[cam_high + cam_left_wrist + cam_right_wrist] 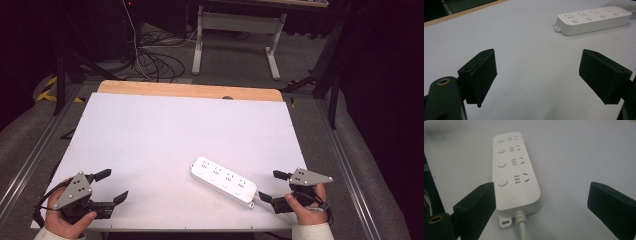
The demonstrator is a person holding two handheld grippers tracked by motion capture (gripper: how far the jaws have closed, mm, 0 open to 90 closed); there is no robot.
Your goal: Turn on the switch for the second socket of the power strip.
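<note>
A white power strip (223, 181) with several sockets and round buttons lies flat and slanted on the white table top (165, 130), right of the middle near the front. My right gripper (270, 185) is at its cord end, open. In the right gripper view the strip (515, 172) runs away from me, and its near end and cord (522, 227) lie between the wide jaws of the right gripper (541, 202) without the pads pressing on it. My left gripper (115, 185) rests open at the front left, apart from the strip (594, 20), with nothing between the jaws of the left gripper (537, 75).
A wooden strip (190, 90) runs along the table's far edge. Beyond it are loose cables (155, 62) on the floor and a white desk frame (235, 37). Metal rails (30, 160) flank the table on both sides.
</note>
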